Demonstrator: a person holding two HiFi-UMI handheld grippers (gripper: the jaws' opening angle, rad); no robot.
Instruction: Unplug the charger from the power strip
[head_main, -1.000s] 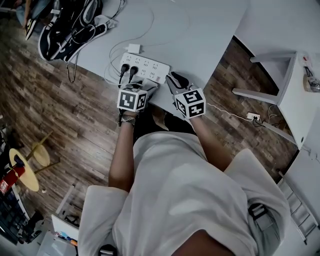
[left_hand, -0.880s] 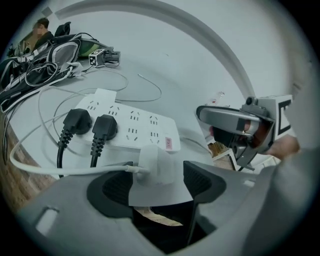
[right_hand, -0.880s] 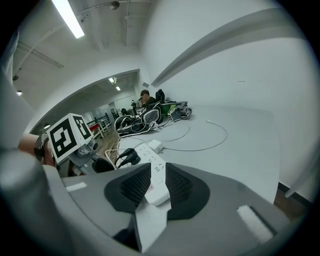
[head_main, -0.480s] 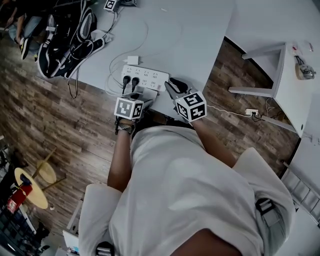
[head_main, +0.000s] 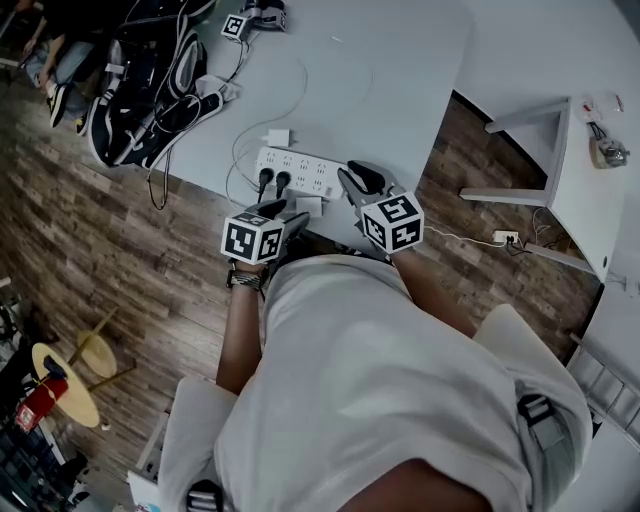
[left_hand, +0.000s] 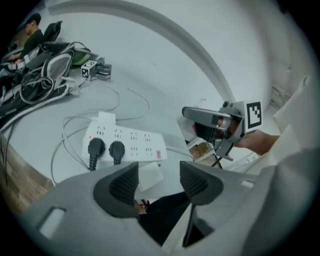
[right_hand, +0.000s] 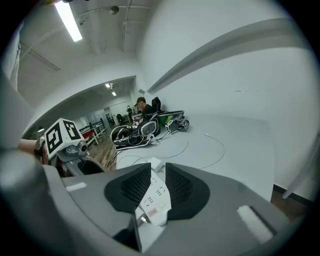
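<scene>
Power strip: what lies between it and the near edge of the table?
A small white charger, lying on the table; the left gripper view shows it.

White power strip (head_main: 305, 170), black plugs (head_main: 265, 179), brown wood-grain floor (head_main: 100, 250)

left gripper (left_hand: 159, 172): backed off power strip (head_main: 303, 169), fingers (left_hand: 122, 185) closing empty | right gripper (right_hand: 158, 172): raised

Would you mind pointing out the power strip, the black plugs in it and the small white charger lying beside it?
power strip (left_hand: 140, 142), left gripper view, on its white top face.
black plugs (left_hand: 96, 148), left gripper view, on the left plug's body.
white charger (left_hand: 150, 175), left gripper view, on its flat top.
</scene>
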